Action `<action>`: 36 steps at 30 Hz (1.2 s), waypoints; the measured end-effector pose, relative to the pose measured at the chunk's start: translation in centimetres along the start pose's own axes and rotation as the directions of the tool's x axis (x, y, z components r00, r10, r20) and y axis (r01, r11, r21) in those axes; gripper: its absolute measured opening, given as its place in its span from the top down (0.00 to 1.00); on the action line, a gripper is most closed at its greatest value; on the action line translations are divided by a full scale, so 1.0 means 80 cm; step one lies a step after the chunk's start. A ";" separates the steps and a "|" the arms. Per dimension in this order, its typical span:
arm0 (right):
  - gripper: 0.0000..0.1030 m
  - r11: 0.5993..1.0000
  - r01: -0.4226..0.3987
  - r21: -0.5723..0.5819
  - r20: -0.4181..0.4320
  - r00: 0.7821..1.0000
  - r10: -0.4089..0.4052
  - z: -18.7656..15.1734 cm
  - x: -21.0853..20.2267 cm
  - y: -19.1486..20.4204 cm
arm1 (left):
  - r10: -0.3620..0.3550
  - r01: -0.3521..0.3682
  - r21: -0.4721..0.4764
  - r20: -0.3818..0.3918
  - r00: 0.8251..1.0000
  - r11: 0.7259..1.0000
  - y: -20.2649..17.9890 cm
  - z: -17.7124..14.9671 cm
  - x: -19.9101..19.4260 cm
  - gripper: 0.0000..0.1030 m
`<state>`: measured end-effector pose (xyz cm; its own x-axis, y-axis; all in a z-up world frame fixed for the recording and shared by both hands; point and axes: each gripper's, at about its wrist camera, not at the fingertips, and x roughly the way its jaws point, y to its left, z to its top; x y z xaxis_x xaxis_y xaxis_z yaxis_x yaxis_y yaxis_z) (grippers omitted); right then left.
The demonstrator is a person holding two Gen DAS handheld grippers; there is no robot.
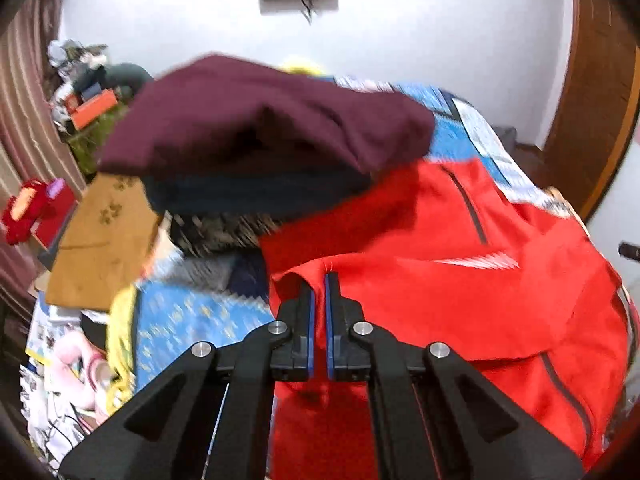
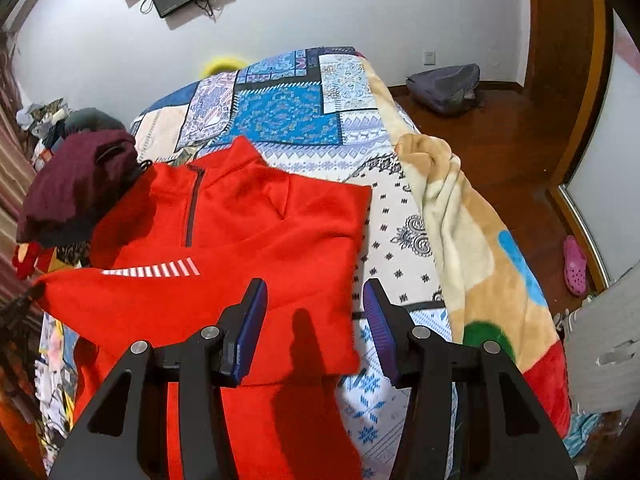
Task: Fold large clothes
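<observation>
A large red zip-neck jacket (image 1: pixel 440 280) lies spread on the bed, its collar toward the far end. In the left wrist view my left gripper (image 1: pixel 320 280) is shut, its blue pads pinching a raised fold of the red fabric. In the right wrist view the same jacket (image 2: pixel 240 240) shows its zip and a white striped band. My right gripper (image 2: pixel 315 282) hovers open over the jacket's right edge with nothing between its fingers (image 2: pixel 256 312).
A patchwork bed cover (image 2: pixel 280 112) lies under the jacket. A maroon garment (image 1: pixel 260 120) tops a pile at the left. A beige blanket (image 2: pixel 460 240) hangs over the bed's right side. On the wood floor are a grey bag (image 2: pixel 444 84) and a pink shoe (image 2: pixel 575 266).
</observation>
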<state>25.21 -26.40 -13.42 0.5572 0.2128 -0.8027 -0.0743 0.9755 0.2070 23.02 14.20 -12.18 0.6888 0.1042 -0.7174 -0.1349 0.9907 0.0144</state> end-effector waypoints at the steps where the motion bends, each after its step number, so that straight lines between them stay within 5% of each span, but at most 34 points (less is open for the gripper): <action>1: 0.55 1.000 0.003 0.002 -0.001 1.000 -0.003 0.000 0.003 -0.001 | 0.013 -0.013 -0.008 0.009 1.000 1.000 0.005 0.002 0.001 0.97; 7: 0.55 0.999 0.033 -0.003 -0.113 0.993 -0.033 -0.020 0.051 -0.004 | 0.014 -0.020 -0.049 -0.127 0.992 0.999 0.028 -0.030 0.058 0.97; 13: 0.47 1.000 0.028 0.001 -0.117 0.993 -0.028 -0.033 0.056 -0.007 | 0.042 -0.063 -0.054 -0.329 0.943 0.997 0.041 -0.099 0.123 0.95; 15: 0.46 0.999 0.035 -0.008 -0.126 0.991 -0.035 -0.031 0.055 -0.005 | 0.057 -0.076 -0.041 -0.344 0.937 0.996 0.042 -0.107 0.126 0.92; 19: 0.46 0.998 0.040 -0.037 -0.139 0.989 -0.045 -0.026 0.052 0.001 | 0.073 -0.086 -0.024 -0.330 0.941 0.996 0.040 -0.097 0.114 0.80; 21: 0.46 0.998 0.038 -0.057 -0.128 0.991 -0.045 -0.021 0.046 0.004 | 0.058 -0.070 -0.028 -0.292 0.954 0.997 0.039 -0.082 0.098 0.61; 23: 0.46 0.997 0.030 -0.073 -0.112 0.993 -0.038 -0.014 0.040 0.008 | 0.053 -0.058 -0.015 -0.237 0.970 0.998 0.032 -0.064 0.082 0.53; 29: 0.46 0.995 -0.025 -0.096 -0.066 0.998 0.019 0.015 0.029 0.022 | -0.024 0.031 0.066 -0.101 0.995 0.997 -0.017 -0.009 0.050 0.49; 36: 0.46 0.989 -0.077 -0.126 -0.052 0.996 0.071 0.055 0.046 0.046 | -0.050 0.059 0.128 -0.072 0.996 0.990 -0.070 0.041 0.085 0.47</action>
<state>30.60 -22.27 -13.12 0.5069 0.2842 -0.8138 -0.2206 0.9554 0.1962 30.76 9.68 -14.87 0.6416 0.0484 -0.7655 -0.0024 0.9981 0.0610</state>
